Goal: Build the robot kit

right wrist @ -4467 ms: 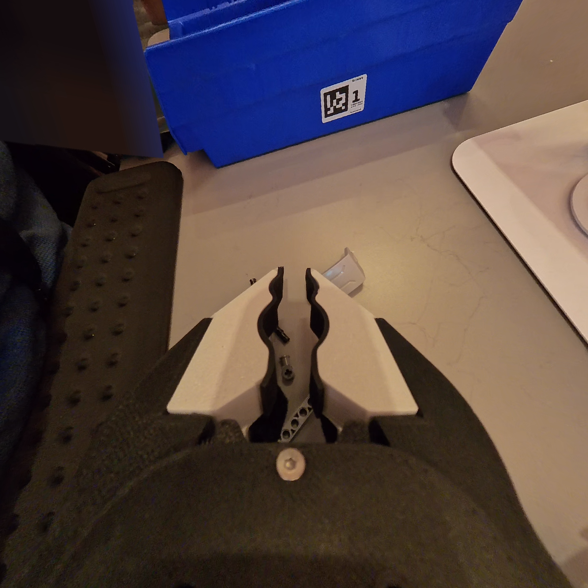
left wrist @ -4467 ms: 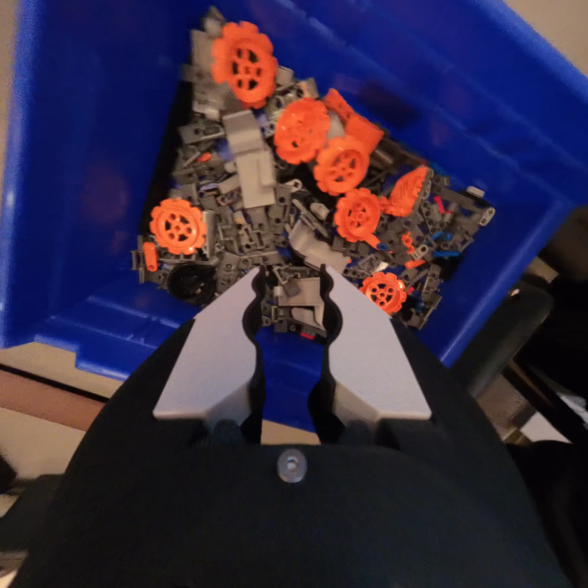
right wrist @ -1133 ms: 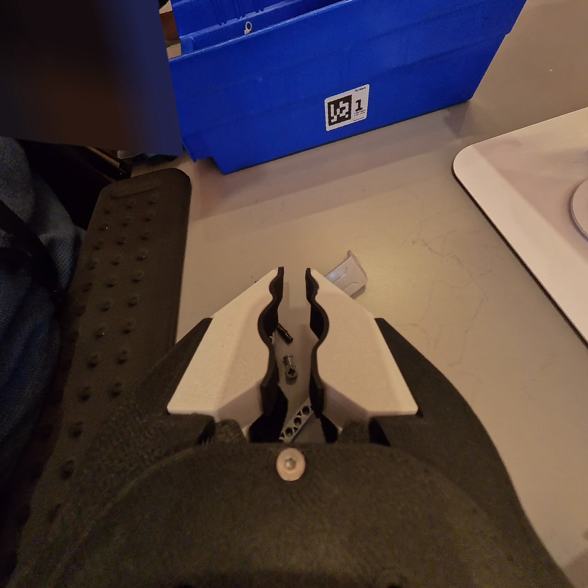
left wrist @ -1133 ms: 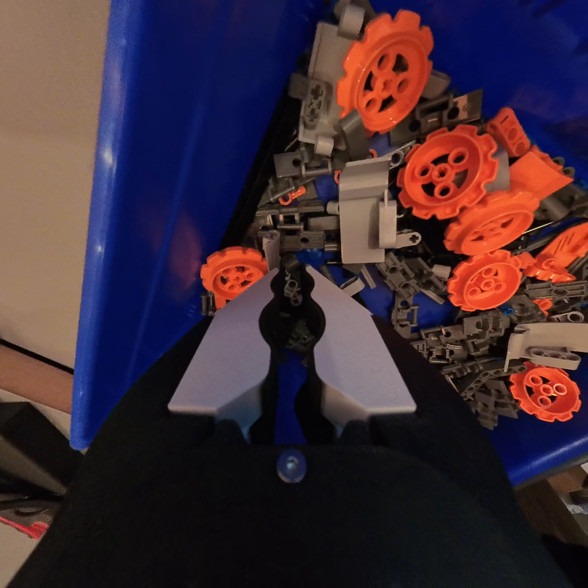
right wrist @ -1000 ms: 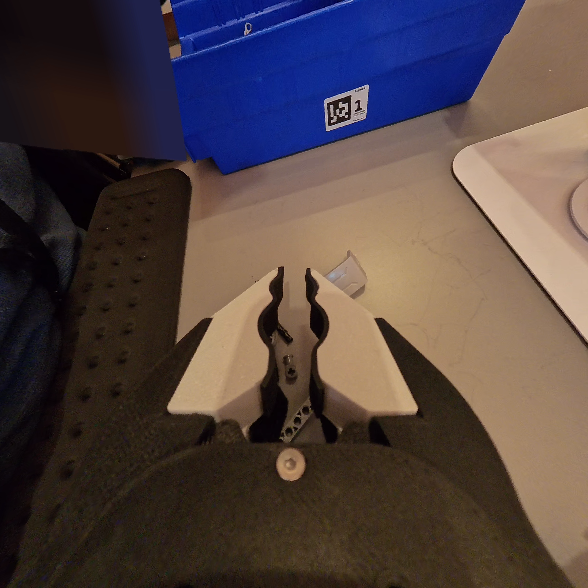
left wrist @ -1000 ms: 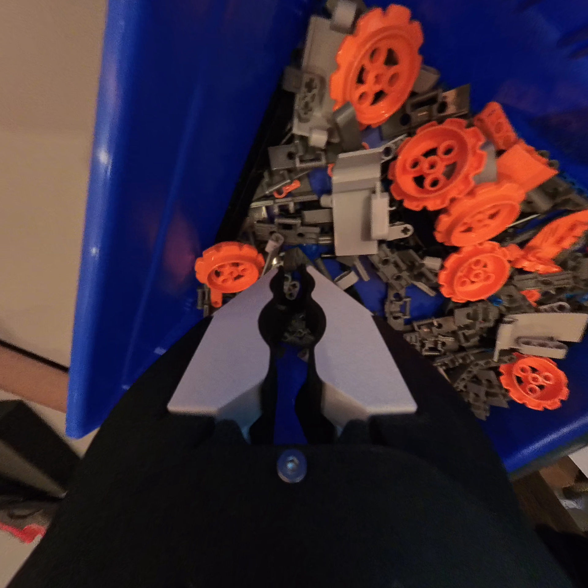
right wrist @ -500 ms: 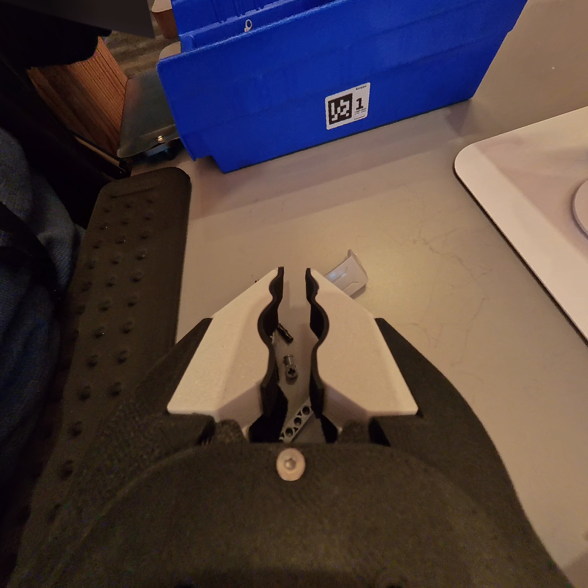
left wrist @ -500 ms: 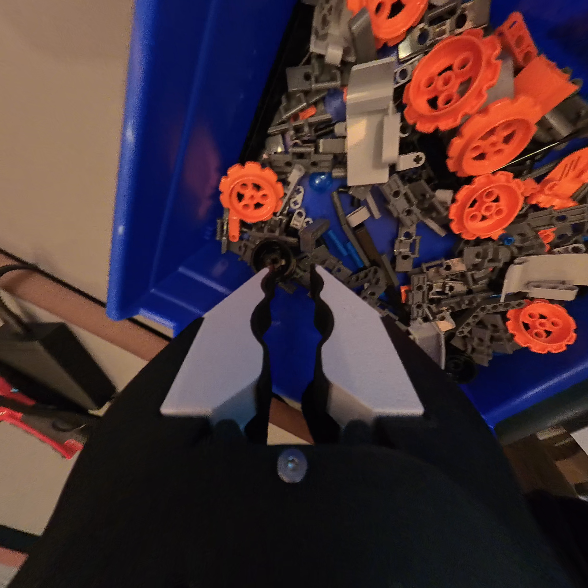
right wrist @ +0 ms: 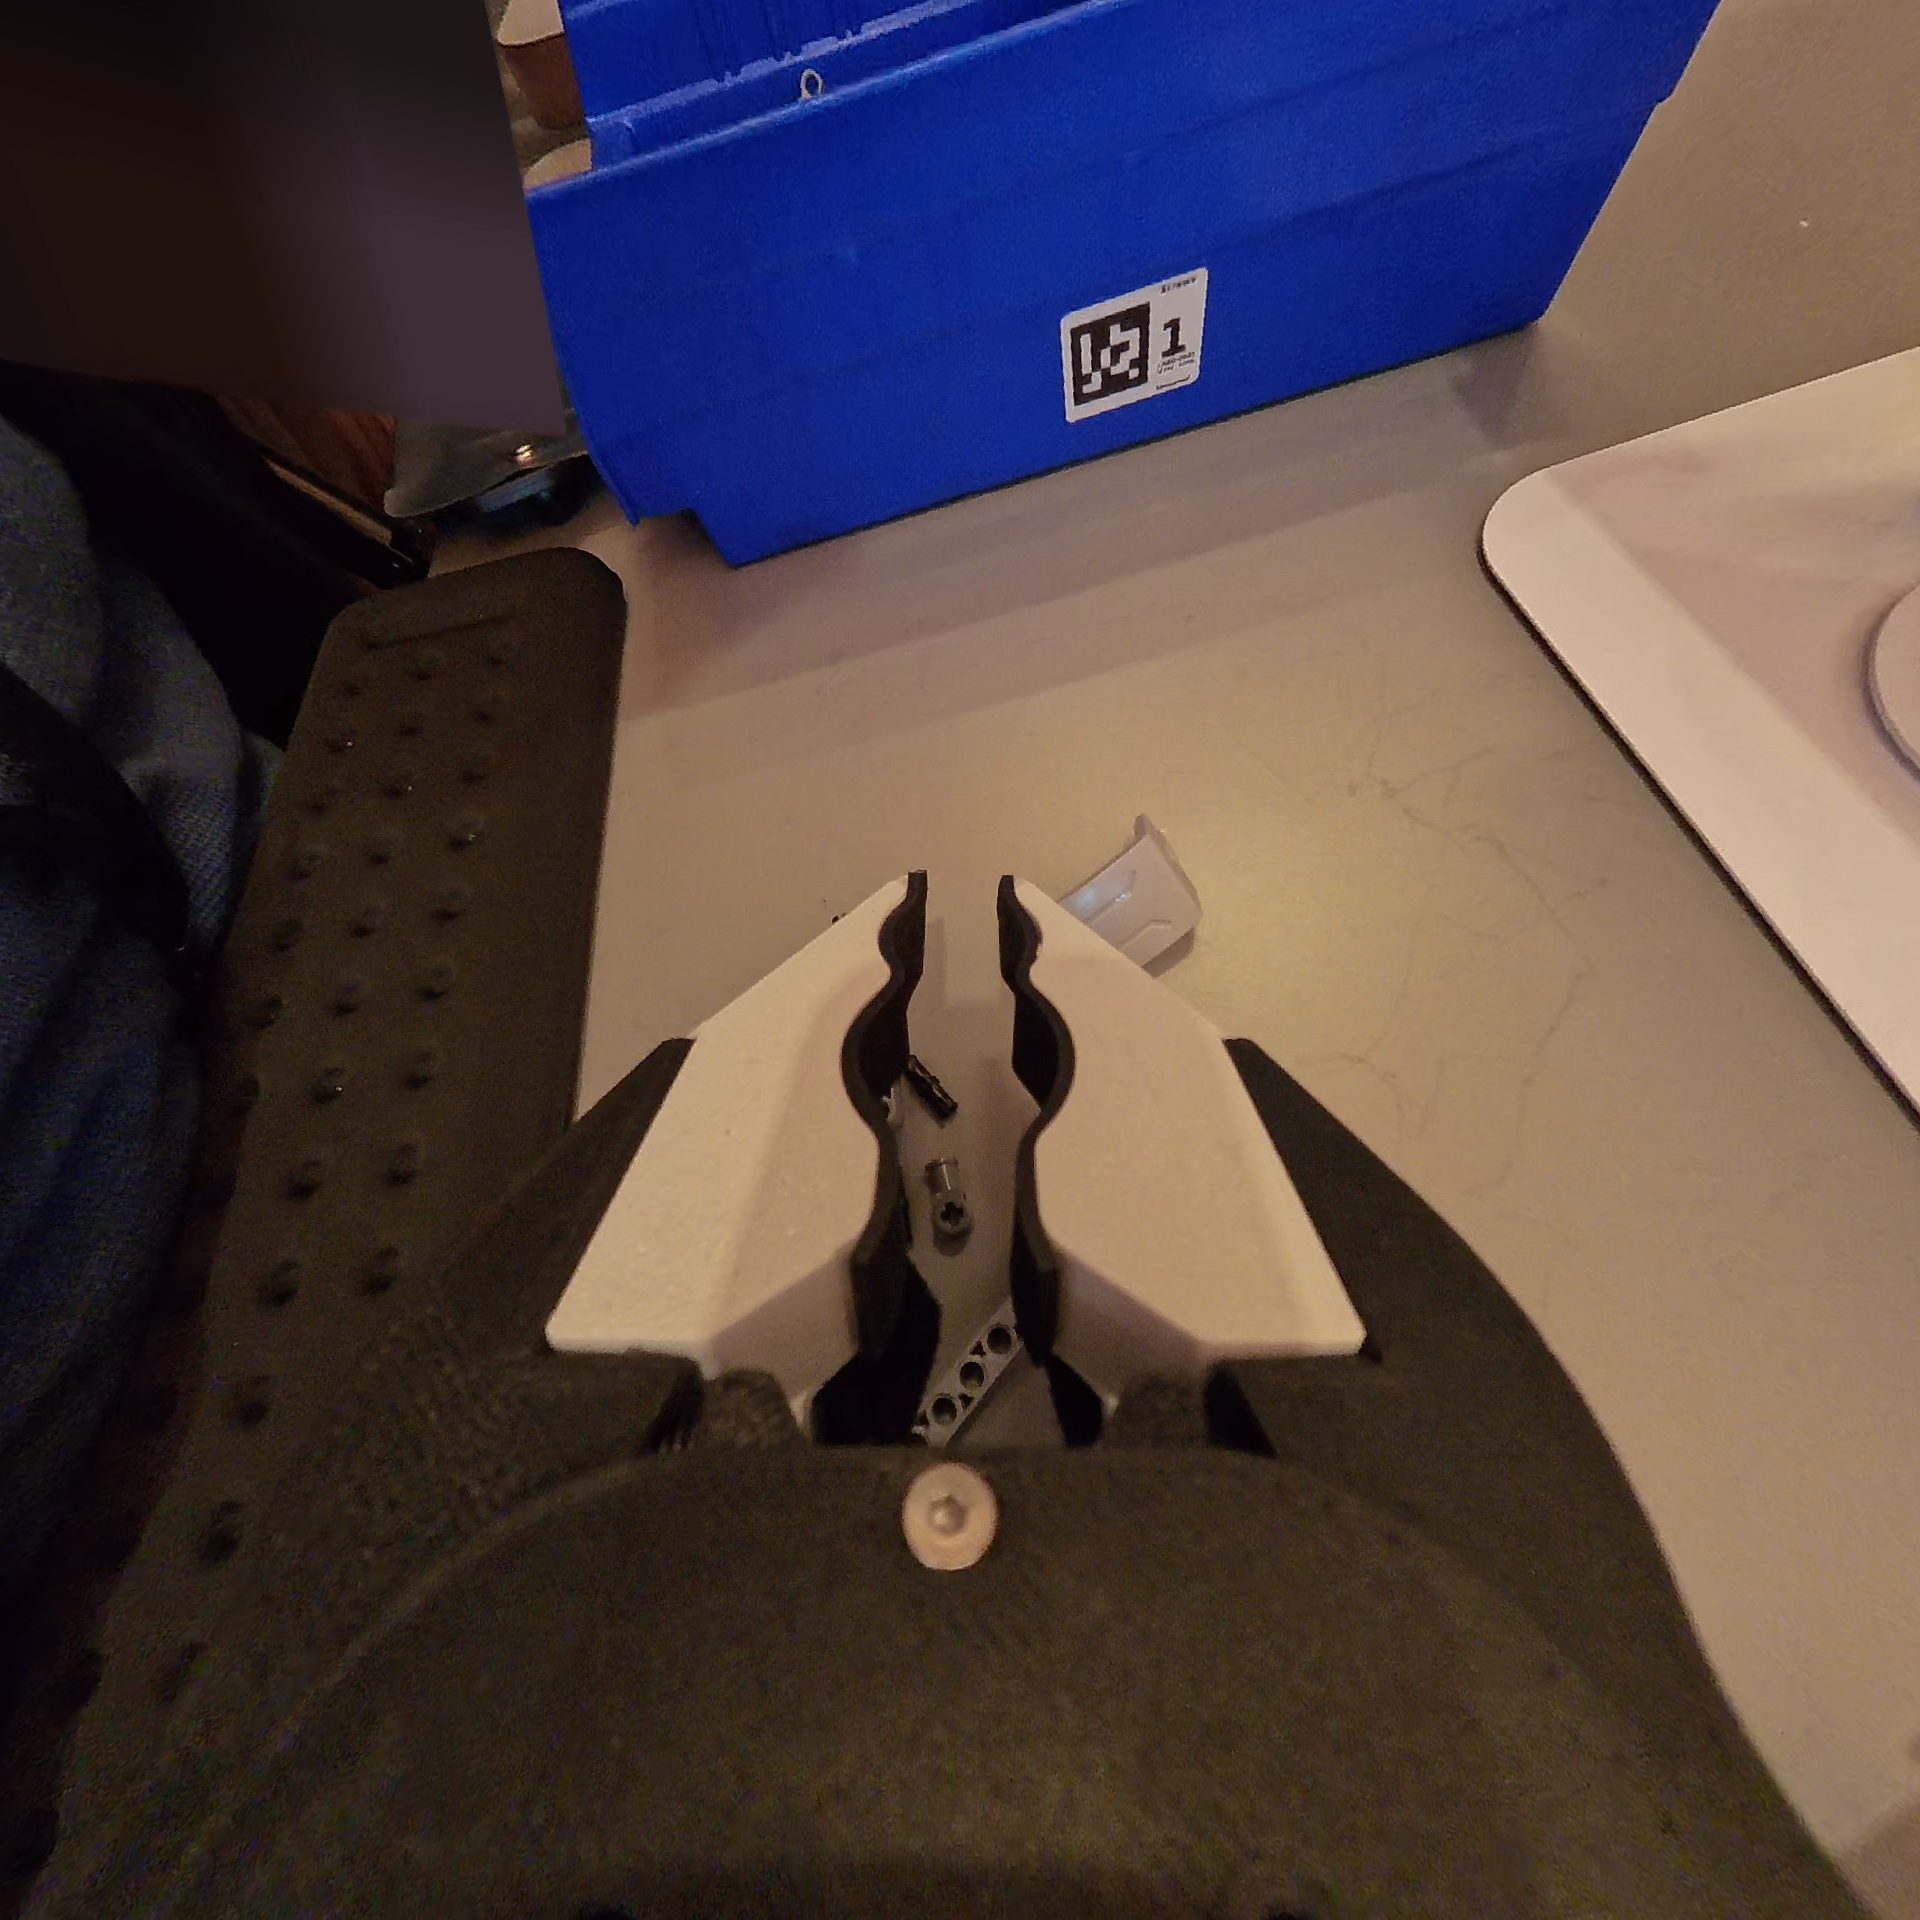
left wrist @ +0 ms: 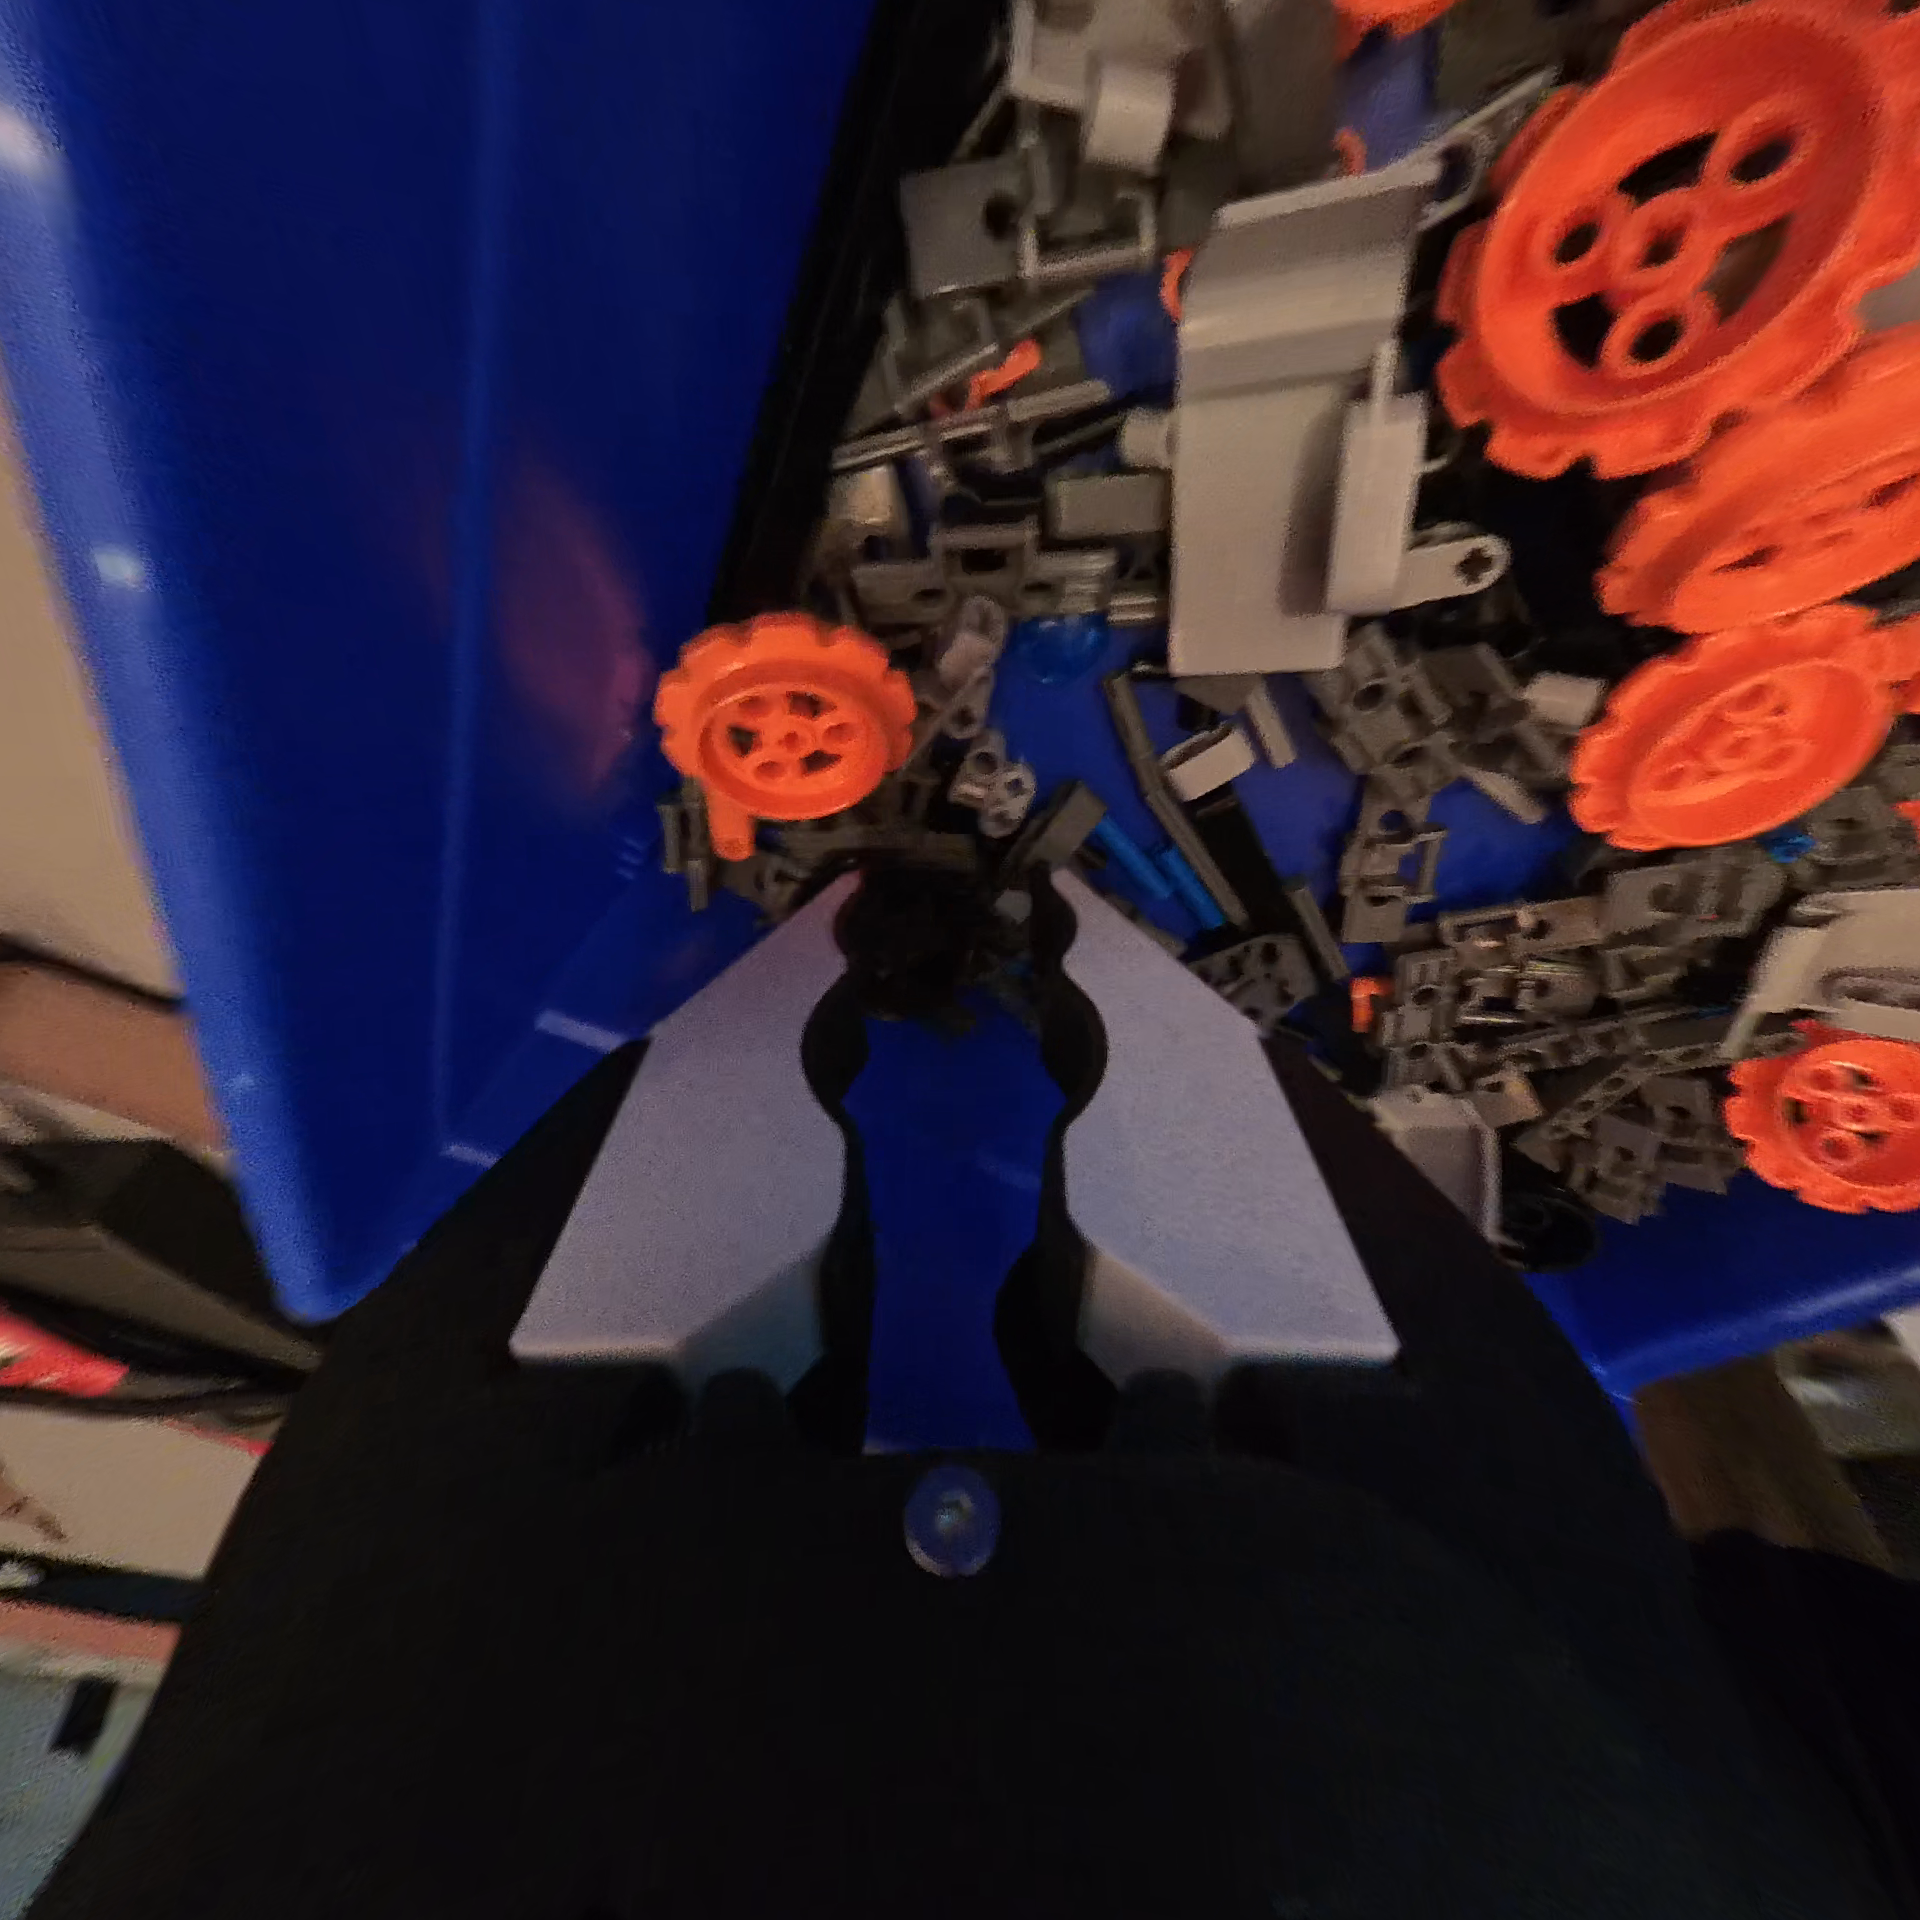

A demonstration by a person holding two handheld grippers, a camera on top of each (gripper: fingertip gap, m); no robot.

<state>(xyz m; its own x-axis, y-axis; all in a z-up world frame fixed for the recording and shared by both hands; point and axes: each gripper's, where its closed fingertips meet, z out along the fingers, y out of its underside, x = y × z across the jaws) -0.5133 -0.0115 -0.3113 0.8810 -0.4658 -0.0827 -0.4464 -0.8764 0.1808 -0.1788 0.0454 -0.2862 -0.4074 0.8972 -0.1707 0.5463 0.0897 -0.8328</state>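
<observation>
**Now at the black part: left gripper inside the bin**

Compared with half a second ago, the left gripper [left wrist: 954, 914] sits lower and closer to the near wall of the blue bin [left wrist: 416, 520]. Its jaws stand slightly wider apart. A black round part [left wrist: 914, 956], which lay just beyond the tips, now lies between them. Motion blur hides whether the pads press on it, so a firm hold cannot be confirmed. The right gripper [right wrist: 956, 894] shows no change: jaws a narrow gap apart, nothing between them.

Materials and shapes, left wrist view:
- Bin: smooth, glossy moulded plastic with sloping walls.
- Small orange wheel [left wrist: 784, 732]: toothed rim, spoked hub, against the bin's side wall, just beyond the black part.
- Large orange wheels [left wrist: 1673, 239]: same toothed form, deeper in the bin.
- Light grey panel [left wrist: 1288, 468]: curved, matte, toward the bin's middle.
- Dark grey connectors [left wrist: 1507, 977]: small, angular, holed, heaped on the bin floor.

Right wrist view:
- A second blue bin [right wrist: 935, 208] carries a white sticker [right wrist: 1132, 348].
- On the grey tabletop [right wrist: 1039, 707] in front of that bin, under the right gripper, lie a black pin [right wrist: 932, 1088], a grey bush [right wrist: 948, 1195] and a holed beam [right wrist: 971, 1382].
- A curved grey shell [right wrist: 1138, 914] lies just past the tips.
</observation>
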